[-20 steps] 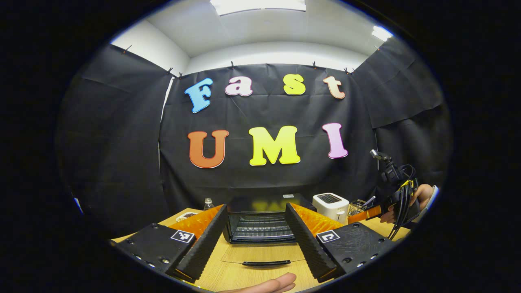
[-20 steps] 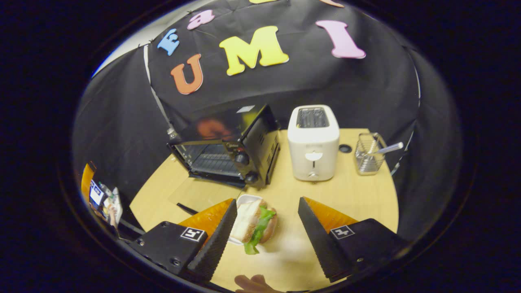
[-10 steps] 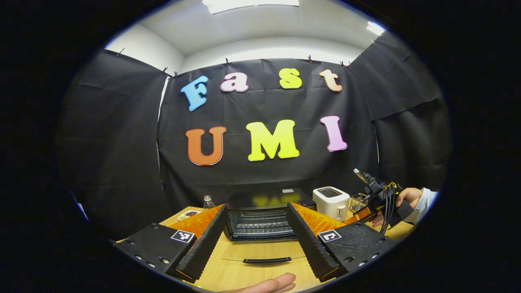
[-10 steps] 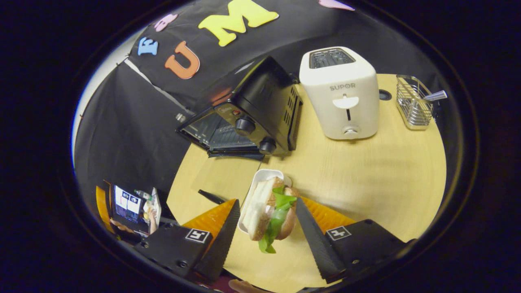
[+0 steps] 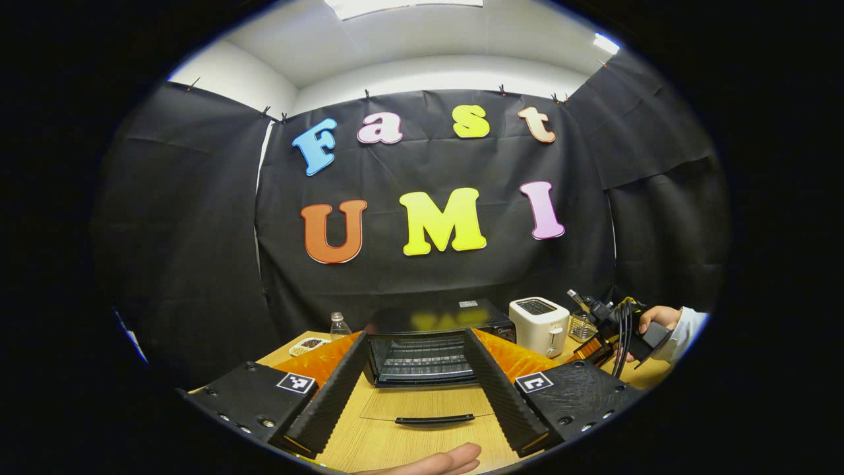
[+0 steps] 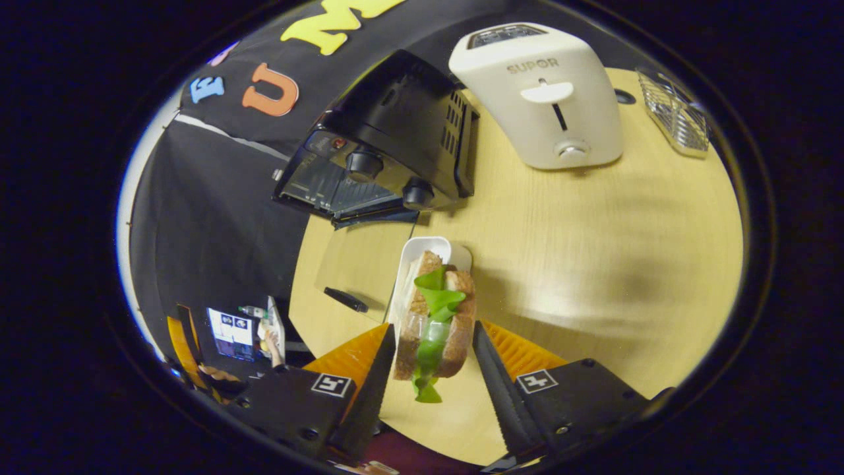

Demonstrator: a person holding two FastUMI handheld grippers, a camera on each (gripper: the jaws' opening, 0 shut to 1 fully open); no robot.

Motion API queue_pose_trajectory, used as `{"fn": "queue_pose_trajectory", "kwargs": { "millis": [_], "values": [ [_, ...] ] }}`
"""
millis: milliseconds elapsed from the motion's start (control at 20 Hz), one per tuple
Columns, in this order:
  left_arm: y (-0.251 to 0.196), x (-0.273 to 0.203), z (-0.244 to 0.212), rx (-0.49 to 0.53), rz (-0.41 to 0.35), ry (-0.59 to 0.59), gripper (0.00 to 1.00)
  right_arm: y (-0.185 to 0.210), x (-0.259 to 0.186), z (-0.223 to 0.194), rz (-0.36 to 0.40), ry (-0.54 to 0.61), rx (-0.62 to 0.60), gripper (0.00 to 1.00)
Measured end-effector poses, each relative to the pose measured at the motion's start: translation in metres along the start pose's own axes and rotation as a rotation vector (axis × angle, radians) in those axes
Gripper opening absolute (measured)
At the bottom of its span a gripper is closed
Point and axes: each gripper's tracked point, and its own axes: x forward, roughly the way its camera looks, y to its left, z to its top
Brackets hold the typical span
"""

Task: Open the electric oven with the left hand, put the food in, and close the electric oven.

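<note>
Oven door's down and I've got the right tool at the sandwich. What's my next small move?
Probably close the right tool the rest of the way onto the sandwich. Its fingers flank the bread, which still sits on the white dish, and a firm pinch is not visible yet. The oven door already lies flat open, rack exposed, so lifting comes next.

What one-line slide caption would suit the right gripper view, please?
Right gripper closing around a sandwich beside a white dish, the oven open beyond.
</note>
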Motion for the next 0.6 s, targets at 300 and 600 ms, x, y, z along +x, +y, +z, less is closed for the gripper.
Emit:
{"fn": "queue_pose_trajectory", "kwargs": {
  "millis": [300,600],
  "values": [
    [0.007,-0.005,0.003,0.003,0.002,-0.017,0.95,0.010,-0.008,-0.004,0.027,-0.040,0.042,0.38],
    [0.019,-0.009,-0.001,-0.030,-0.004,-0.028,0.95,0.045,-0.028,-0.008,0.089,-0.177,0.103,0.37]
  ]
}}
